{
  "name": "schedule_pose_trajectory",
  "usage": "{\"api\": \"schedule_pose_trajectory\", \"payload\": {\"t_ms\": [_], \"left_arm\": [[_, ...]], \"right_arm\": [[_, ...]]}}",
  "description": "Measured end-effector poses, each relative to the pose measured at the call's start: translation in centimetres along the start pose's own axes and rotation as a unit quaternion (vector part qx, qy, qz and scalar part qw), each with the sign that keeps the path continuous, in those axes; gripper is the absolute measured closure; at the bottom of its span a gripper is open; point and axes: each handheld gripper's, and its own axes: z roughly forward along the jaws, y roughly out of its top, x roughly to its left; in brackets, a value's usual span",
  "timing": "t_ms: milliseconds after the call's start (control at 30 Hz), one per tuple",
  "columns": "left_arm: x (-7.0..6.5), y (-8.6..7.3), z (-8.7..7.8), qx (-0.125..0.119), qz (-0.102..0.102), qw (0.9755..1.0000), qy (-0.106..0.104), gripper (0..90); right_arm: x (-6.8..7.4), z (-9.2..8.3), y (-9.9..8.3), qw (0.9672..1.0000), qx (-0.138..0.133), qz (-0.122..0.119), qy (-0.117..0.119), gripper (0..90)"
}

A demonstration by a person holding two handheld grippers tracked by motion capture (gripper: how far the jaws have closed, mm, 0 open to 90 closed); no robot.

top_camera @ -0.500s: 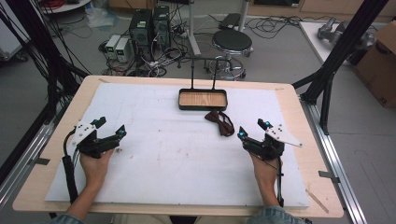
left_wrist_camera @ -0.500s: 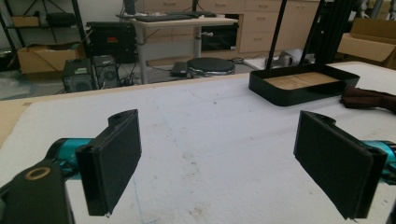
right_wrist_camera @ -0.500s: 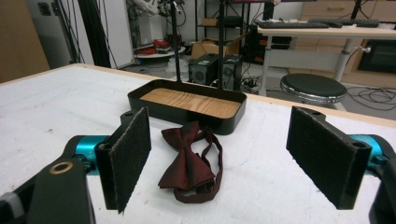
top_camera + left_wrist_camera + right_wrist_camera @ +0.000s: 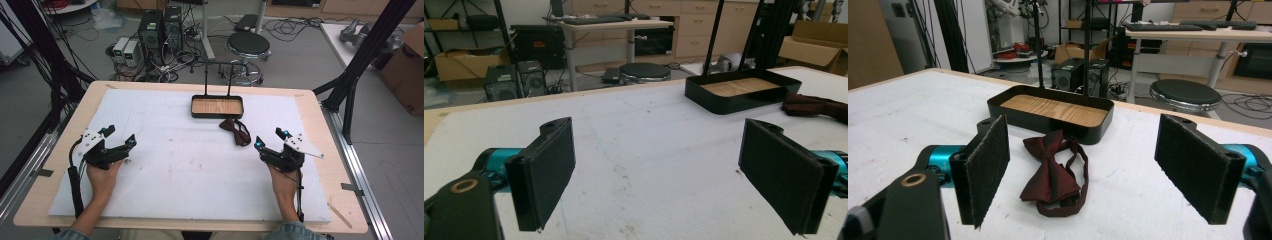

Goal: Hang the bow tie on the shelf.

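Two bare forearms come in from the near table edge, each hand wrapped around a black two-jaw gripper with teal fittings. The left gripper [image 4: 120, 136] rests low, its jaws spread wide and empty. The right gripper [image 4: 270, 138] sits likewise, jaws apart, holding nothing.

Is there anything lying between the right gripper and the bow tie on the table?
Nothing visible does. The right gripper stands open, and the bow tie lies straight ahead on the bare white mat. The black tray sits beyond the tie, not in the path.
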Motion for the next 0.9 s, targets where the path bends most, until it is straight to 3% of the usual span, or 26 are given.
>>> {"api": "schedule_pose_trajectory", "payload": {"t_ms": [467,733,900], "left_arm": [[0.0,0.0,0.0,0.006,0.0,1.0,-0.001,15.4],[-0.2,-0.1,0.1,0.009,0.002,0.9999,-0.005,15.9],[-0.3,-0.1,0.1,0.009,0.004,0.9999,-0.006,15.9]], "right_arm": [[0.3,0.4,-0.1,0.9999,0.009,-0.005,0.006,21.2],[0.3,0.6,0.2,0.9998,-0.011,-0.016,0.008,24.8],[0.3,2.5,1.0,0.9996,0.012,-0.018,0.02,25.1]]}}
